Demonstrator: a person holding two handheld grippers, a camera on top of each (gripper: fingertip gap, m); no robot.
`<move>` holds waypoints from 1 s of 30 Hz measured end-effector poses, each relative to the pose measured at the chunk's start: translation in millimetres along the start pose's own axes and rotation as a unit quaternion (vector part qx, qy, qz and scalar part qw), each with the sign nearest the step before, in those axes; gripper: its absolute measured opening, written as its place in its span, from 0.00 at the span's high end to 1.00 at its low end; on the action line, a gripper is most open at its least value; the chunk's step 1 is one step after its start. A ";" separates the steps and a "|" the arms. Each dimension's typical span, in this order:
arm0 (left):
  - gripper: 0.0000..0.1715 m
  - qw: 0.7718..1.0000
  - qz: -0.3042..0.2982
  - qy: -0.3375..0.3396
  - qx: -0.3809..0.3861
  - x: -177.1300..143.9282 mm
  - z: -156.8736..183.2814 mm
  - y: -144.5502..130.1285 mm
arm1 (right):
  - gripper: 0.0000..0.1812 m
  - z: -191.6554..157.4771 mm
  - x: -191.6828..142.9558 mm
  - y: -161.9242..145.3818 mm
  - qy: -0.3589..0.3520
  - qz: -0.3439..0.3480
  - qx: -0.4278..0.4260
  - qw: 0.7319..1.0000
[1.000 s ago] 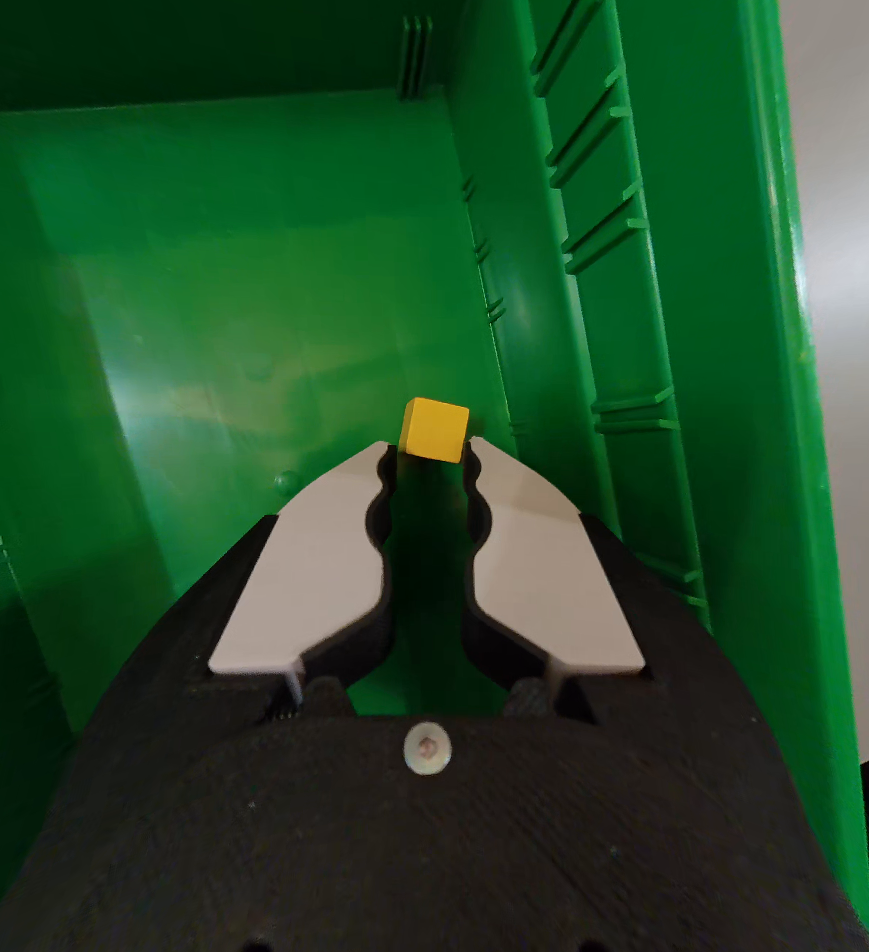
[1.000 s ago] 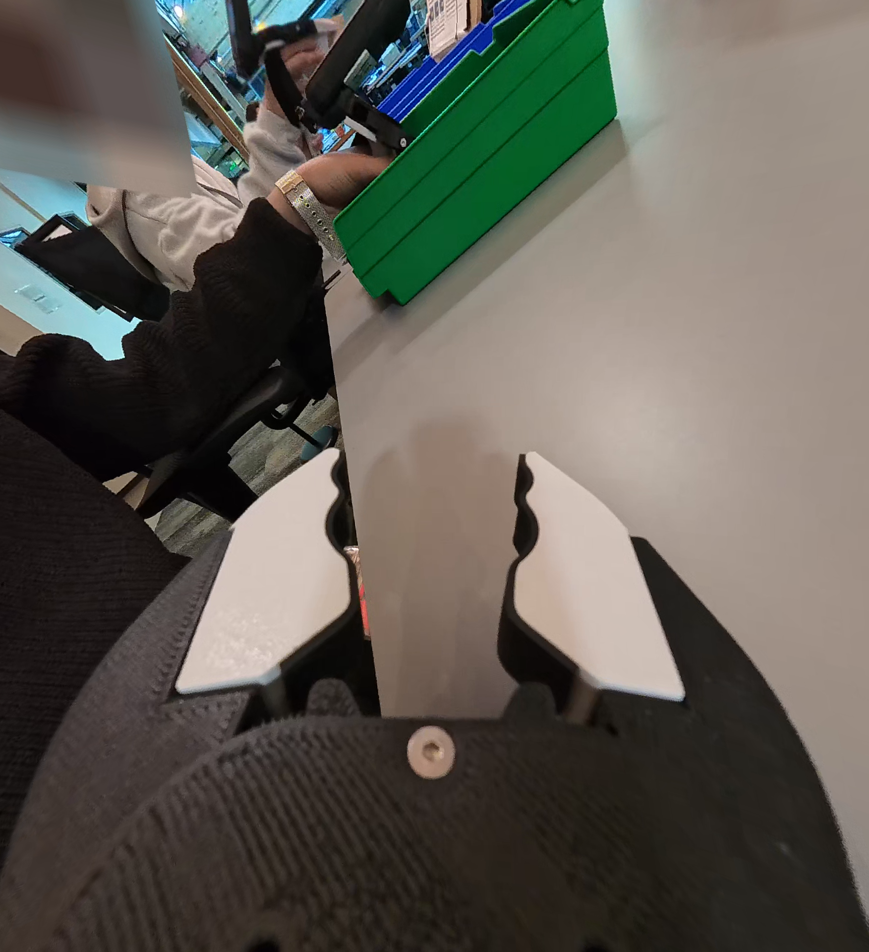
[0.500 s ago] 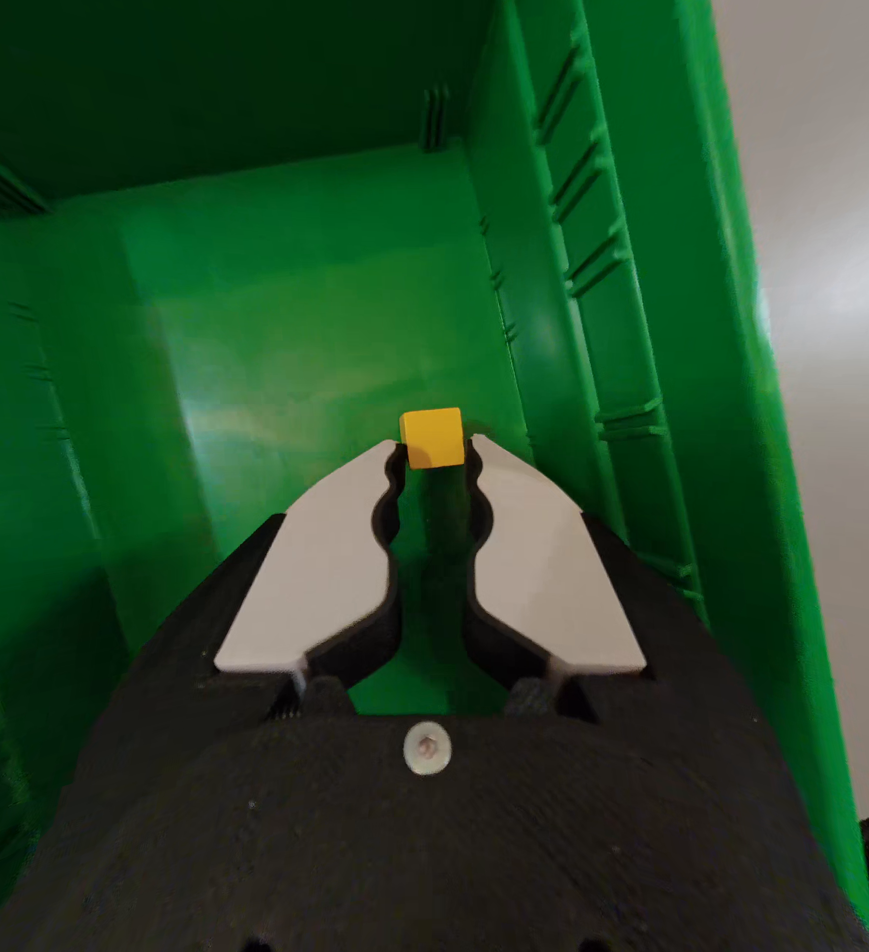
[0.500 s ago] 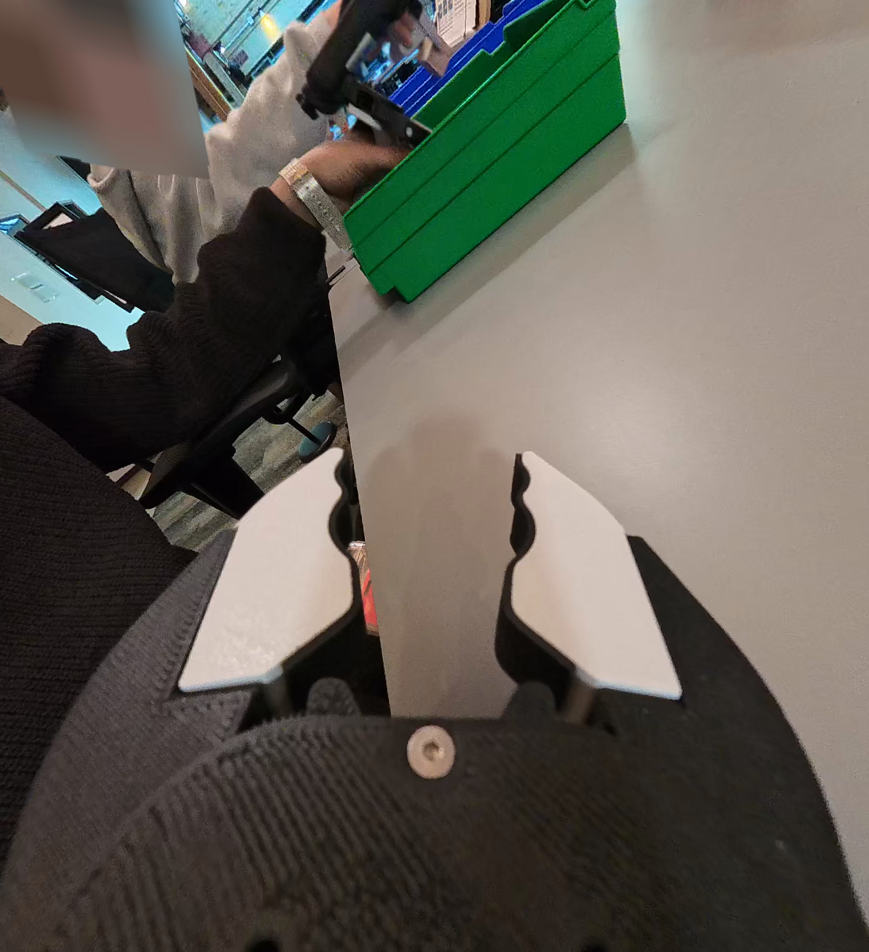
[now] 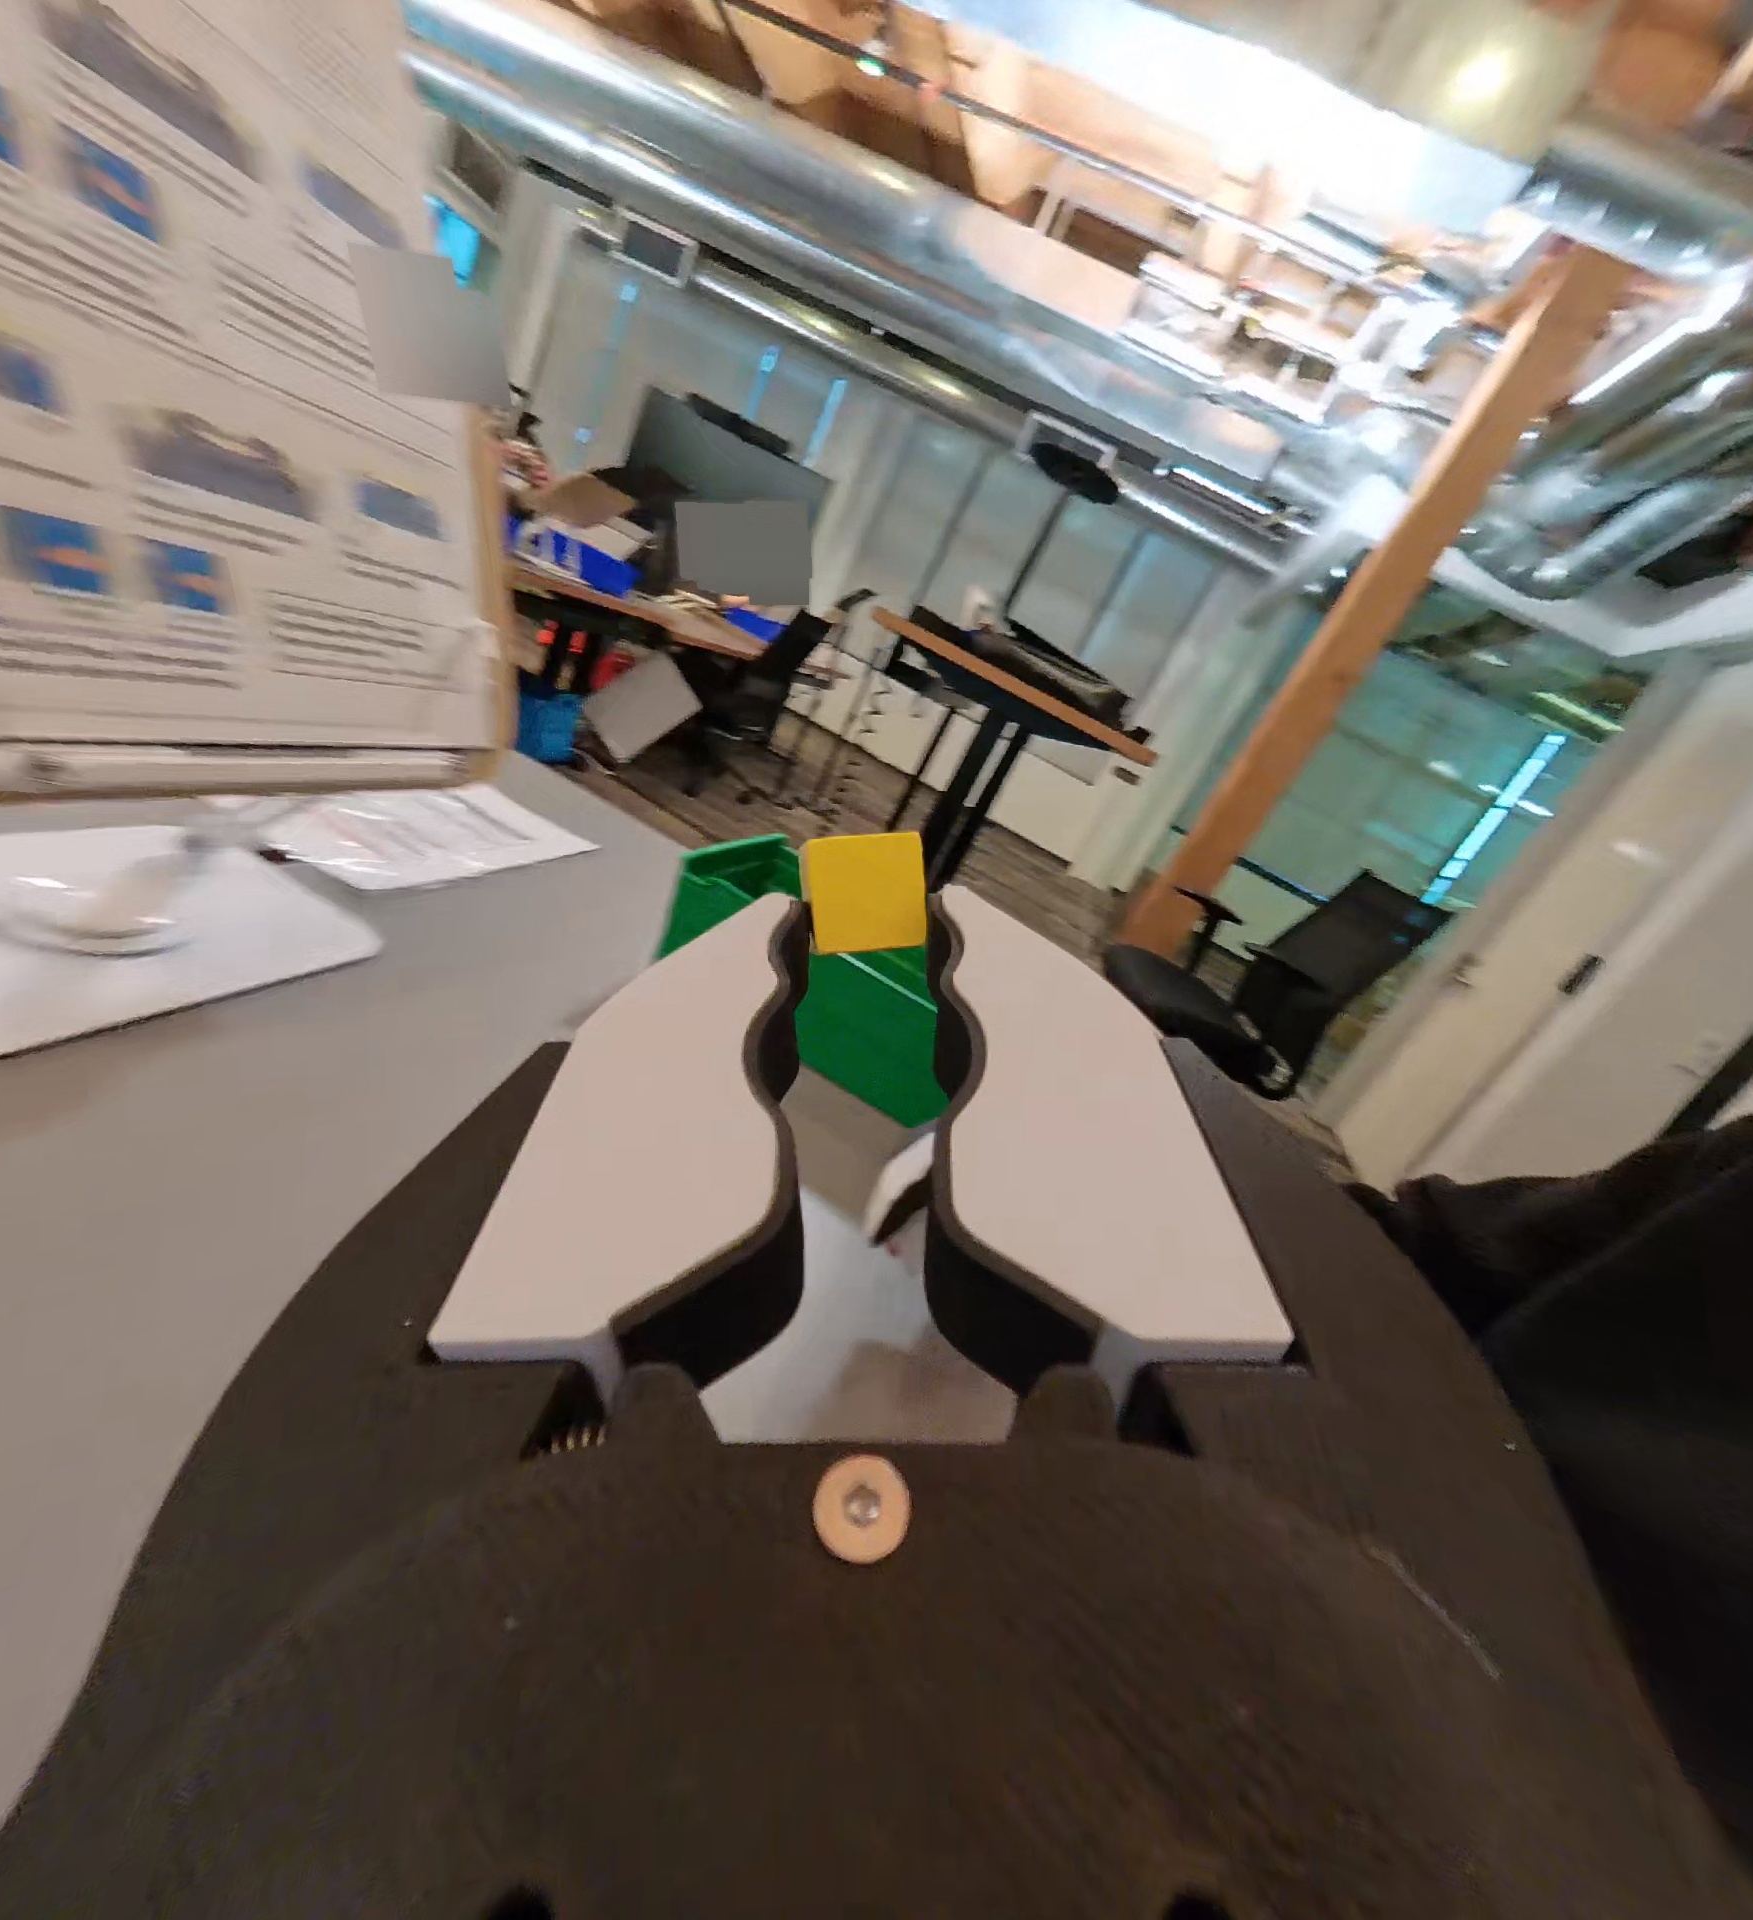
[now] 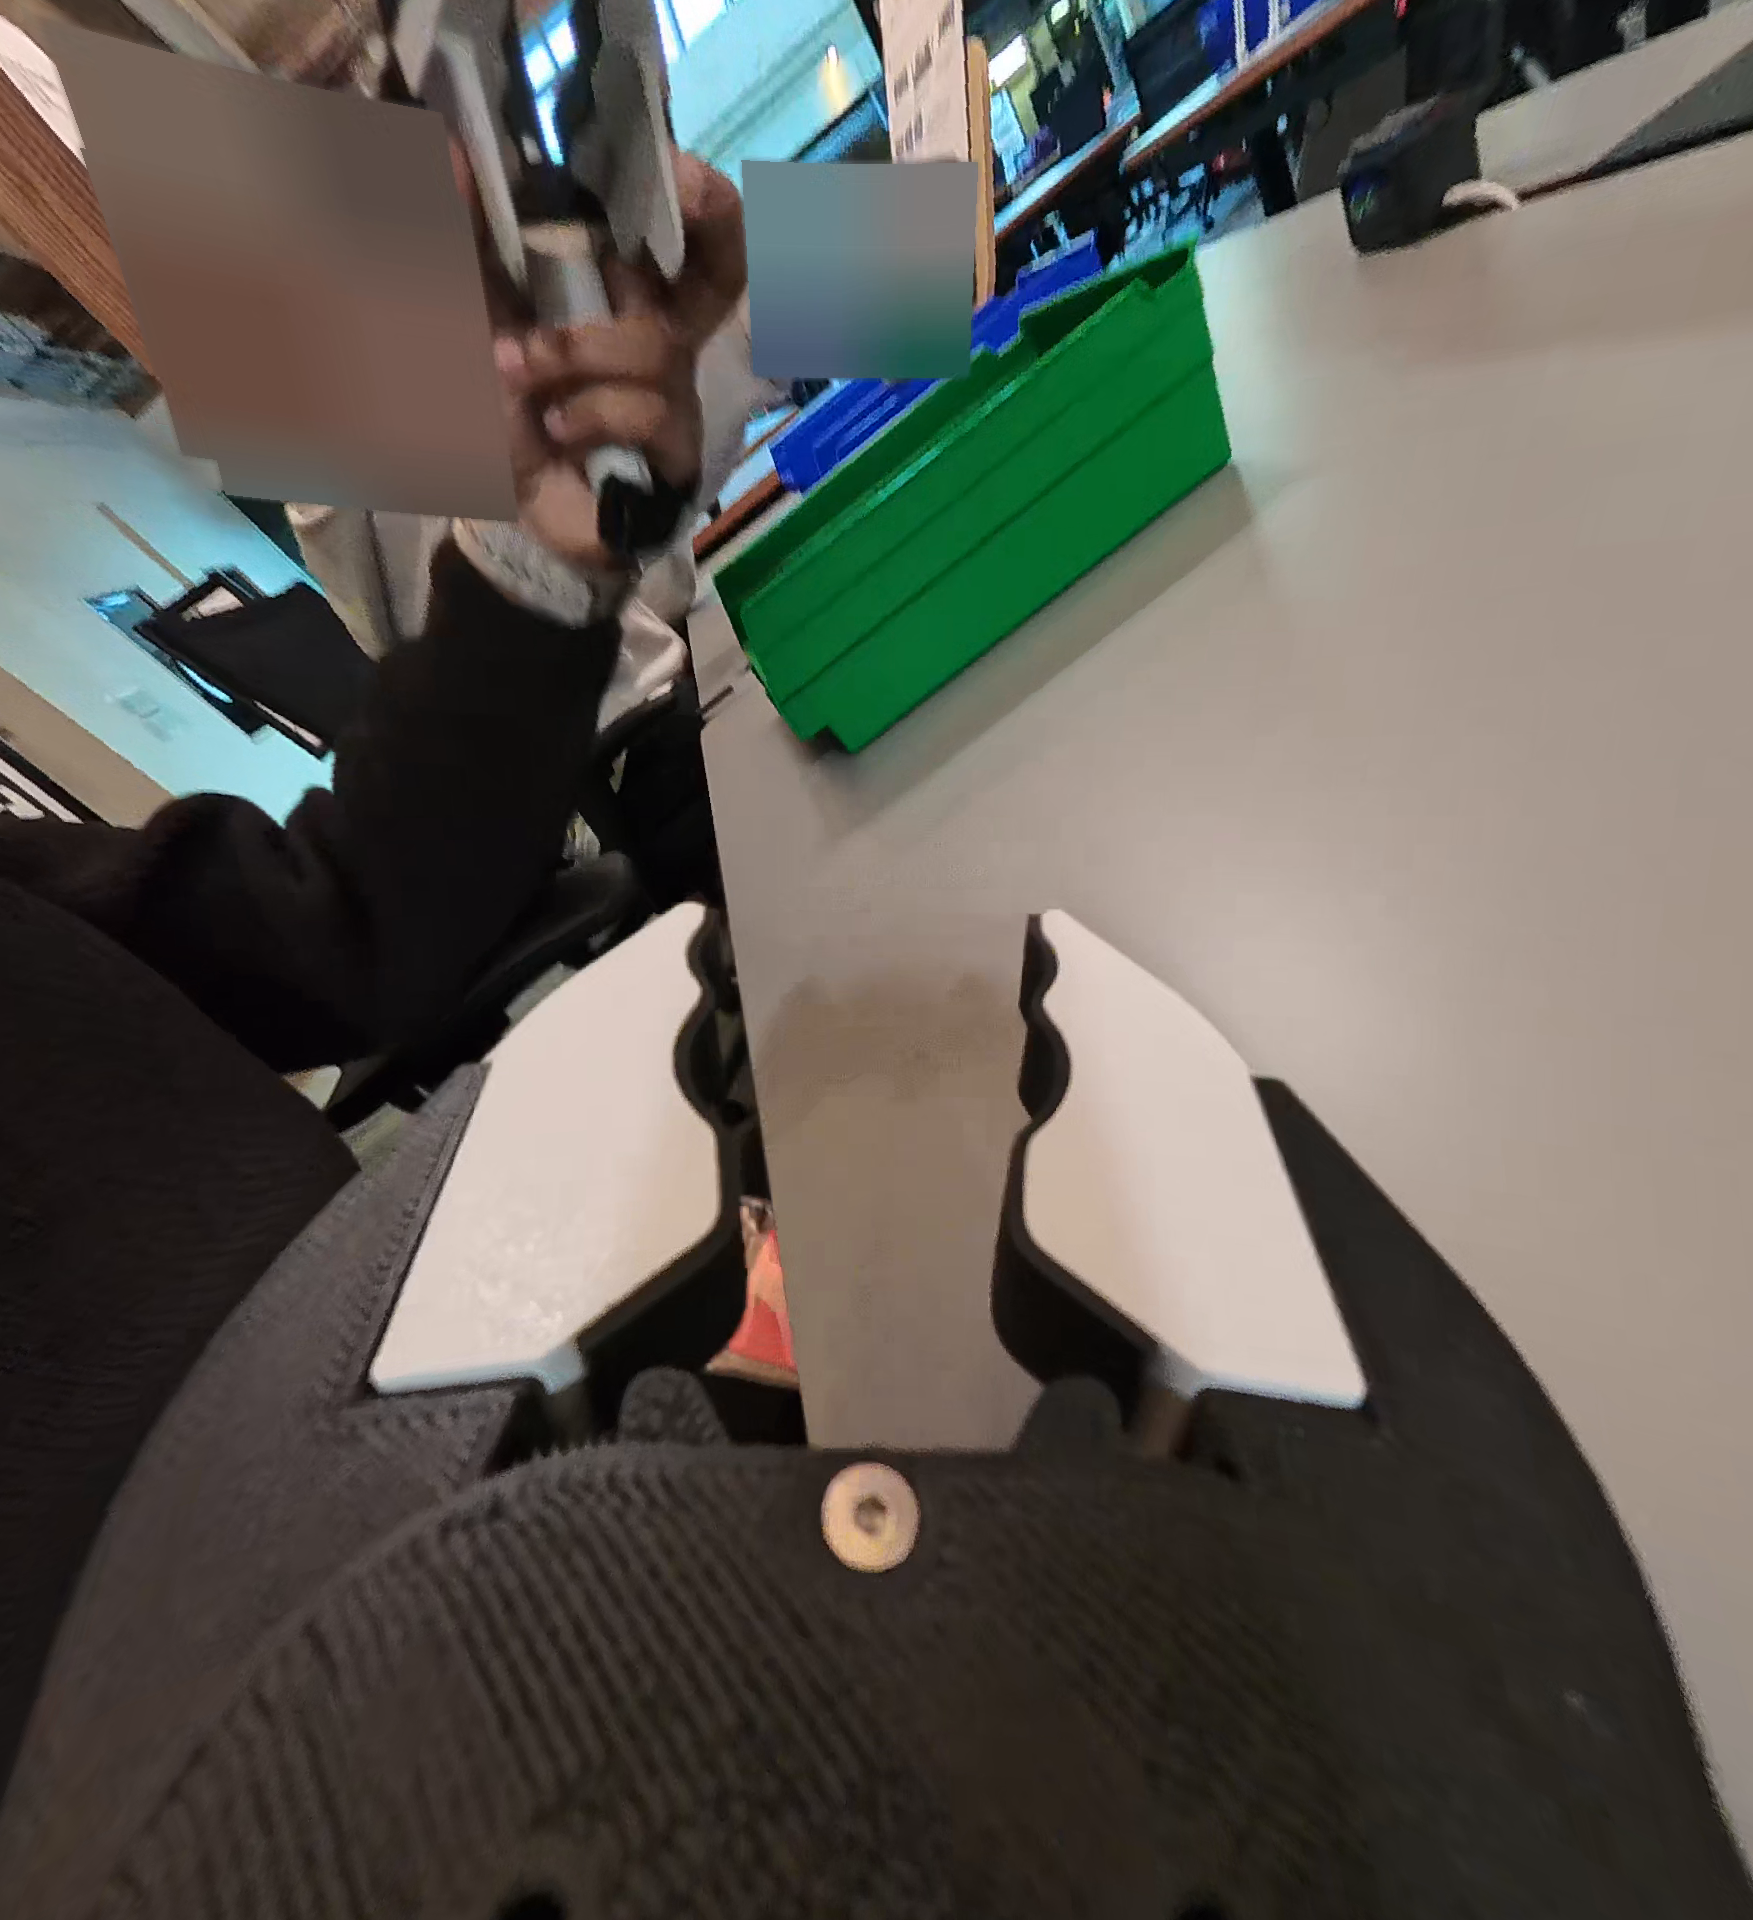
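One yellow cube (image 5: 867,891), one green bin (image 5: 856,1023) on the counter (image 5: 176,1195), two grippers, each with two white-faced fingers on a black, ribbed printed body. Behind the green bin, in the right wrist view, at least one blue bin (image 6: 856,431), partly hidden.

Cube: small, matte, sharp-edged, plain yellow on every face seen. Green bin (image 6: 976,551): glossy moulded plastic, rectangular, with stepped ribs along its long side. Counter (image 6: 1423,779): smooth, flat, pale grey. To the left of the green bin in the left wrist view, a flat white base plate (image 5: 124,956) and a loose printed sheet (image 5: 425,836), with a blurred poster board (image 5: 176,395) standing above them.

Left gripper (image 5: 867,914): jaws clamped on the yellow cube at the very tips, the cube pinched between the scalloped inner edges and standing a little proud of them. Held in the air above the counter, with the green bin seen beyond and below the cube, clear of it.

Right gripper (image 6: 867,945): jaws apart, nothing between them, hanging over the near edge of the counter, well apart from the green bin. Beyond that edge, left of the green bin, a hand (image 6: 602,384) in a black knitted sleeve (image 6: 415,790) gripping a handle, raised above the bin.
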State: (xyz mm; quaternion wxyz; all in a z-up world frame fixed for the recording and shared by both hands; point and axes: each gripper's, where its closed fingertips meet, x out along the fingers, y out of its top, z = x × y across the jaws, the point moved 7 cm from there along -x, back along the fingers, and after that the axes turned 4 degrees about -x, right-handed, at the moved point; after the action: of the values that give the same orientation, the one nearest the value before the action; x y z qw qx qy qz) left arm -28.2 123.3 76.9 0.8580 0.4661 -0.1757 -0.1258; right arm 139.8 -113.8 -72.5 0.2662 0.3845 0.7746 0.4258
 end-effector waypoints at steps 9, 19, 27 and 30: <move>0.88 0.980 -0.058 -0.102 -0.163 93.9 12.4 -149.8 | 0.72 -4.5 -33.6 23.3 0.044 0.110 0.035 0.992; 0.87 0.967 -0.085 -0.144 -0.191 98.0 2.3 -181.8 | 0.77 -4.5 -24.4 14.5 0.077 0.078 0.056 0.992; 0.87 0.965 -0.105 -0.157 -0.180 96.7 1.3 -188.7 | 0.82 -3.1 -18.3 11.0 0.057 0.075 0.038 0.995; 0.87 0.966 -0.107 -0.157 -0.177 95.6 0.8 -188.6 | 0.82 -3.0 -17.6 10.5 0.061 0.076 0.042 0.994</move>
State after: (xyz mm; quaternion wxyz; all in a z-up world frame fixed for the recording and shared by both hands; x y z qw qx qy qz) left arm 48.3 -14.3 -64.3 0.8701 0.2968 -0.2325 -0.3176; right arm 151.3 -126.0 -60.5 0.1693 0.4265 0.7751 0.4343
